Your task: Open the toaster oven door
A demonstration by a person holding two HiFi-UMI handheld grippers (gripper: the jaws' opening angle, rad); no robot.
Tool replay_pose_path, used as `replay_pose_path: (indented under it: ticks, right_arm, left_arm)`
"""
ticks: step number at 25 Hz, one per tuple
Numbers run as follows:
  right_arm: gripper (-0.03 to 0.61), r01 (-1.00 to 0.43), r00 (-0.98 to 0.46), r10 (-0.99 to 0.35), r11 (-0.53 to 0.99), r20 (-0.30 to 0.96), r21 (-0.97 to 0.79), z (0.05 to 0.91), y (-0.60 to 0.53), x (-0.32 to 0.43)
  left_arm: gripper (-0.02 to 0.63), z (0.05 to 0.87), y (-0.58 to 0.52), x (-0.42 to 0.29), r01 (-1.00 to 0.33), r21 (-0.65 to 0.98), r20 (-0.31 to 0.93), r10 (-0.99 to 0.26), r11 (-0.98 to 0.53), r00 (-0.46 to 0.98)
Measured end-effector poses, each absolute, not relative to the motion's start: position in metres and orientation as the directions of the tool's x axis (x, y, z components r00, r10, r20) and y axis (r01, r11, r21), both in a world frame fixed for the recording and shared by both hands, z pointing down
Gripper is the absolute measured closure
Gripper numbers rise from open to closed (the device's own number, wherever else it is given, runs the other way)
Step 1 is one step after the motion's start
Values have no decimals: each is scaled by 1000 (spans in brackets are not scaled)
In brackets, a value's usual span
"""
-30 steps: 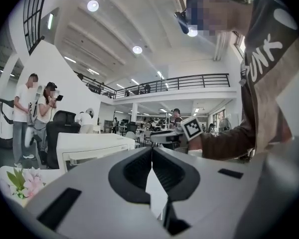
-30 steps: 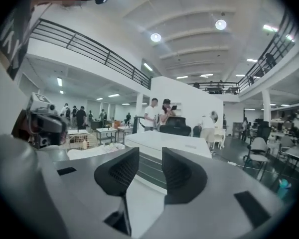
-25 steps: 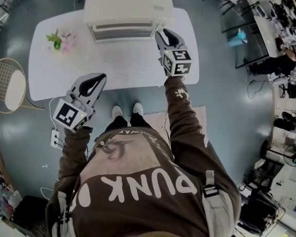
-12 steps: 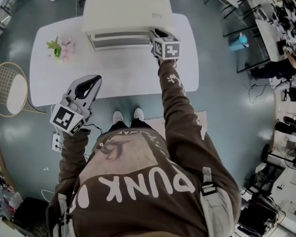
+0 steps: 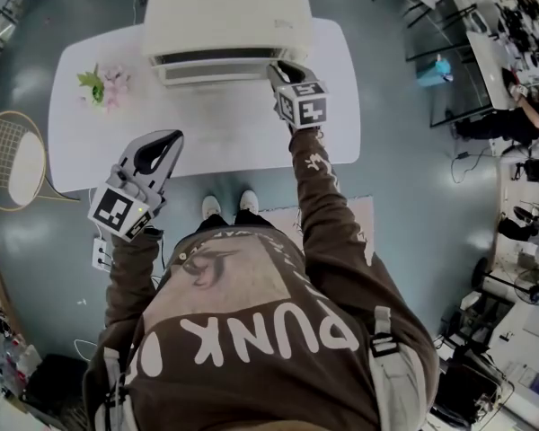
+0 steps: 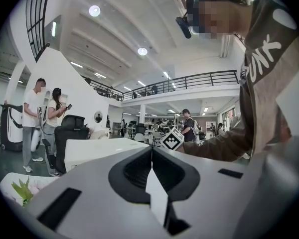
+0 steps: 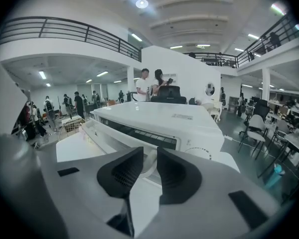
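Note:
A white toaster oven (image 5: pixel 225 12) stands at the far side of the white table (image 5: pixel 90 142), its door facing me. My right gripper (image 5: pixel 278 68) is at the right end of the door's handle bar (image 5: pixel 211 63). In the right gripper view the jaws are closing around the end of the handle (image 7: pixel 109 137), which lies between the dark pads (image 7: pixel 122 176); a thin gap still shows. My left gripper (image 5: pixel 159 142) hangs off the table's near left edge, shut and empty, with the oven (image 6: pixel 99 151) low in its view.
A small bunch of pink flowers (image 5: pixel 103 83) lies on the table left of the oven. A racket (image 5: pixel 13 155) leans beside the table's left end, and a power strip (image 5: pixel 99 251) lies on the floor. People stand in the background (image 6: pixel 35 118).
My right gripper has moved forward from the table's right side to the right end of the oven's handle, and its jaws have narrowed. The left gripper has barely shifted.

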State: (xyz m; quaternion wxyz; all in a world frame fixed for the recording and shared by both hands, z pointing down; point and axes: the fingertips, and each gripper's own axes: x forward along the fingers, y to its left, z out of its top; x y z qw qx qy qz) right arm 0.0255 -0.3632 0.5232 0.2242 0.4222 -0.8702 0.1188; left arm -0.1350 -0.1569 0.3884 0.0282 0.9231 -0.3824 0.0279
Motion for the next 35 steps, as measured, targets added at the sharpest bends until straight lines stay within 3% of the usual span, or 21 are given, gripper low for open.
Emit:
replay_pose_path:
  ticks: [21,35]
  right_arm:
    - [503,-741,-510,-671,661,538,122,588,-257,41]
    - [545,-729,-487,-604,679,631,88,669,-225,49]
  left_arm:
    - [607,393,-169,-128,-705,25,84,-701,-709,708]
    - [607,397,-173,-126,-709,-2,63,-708,-705,703]
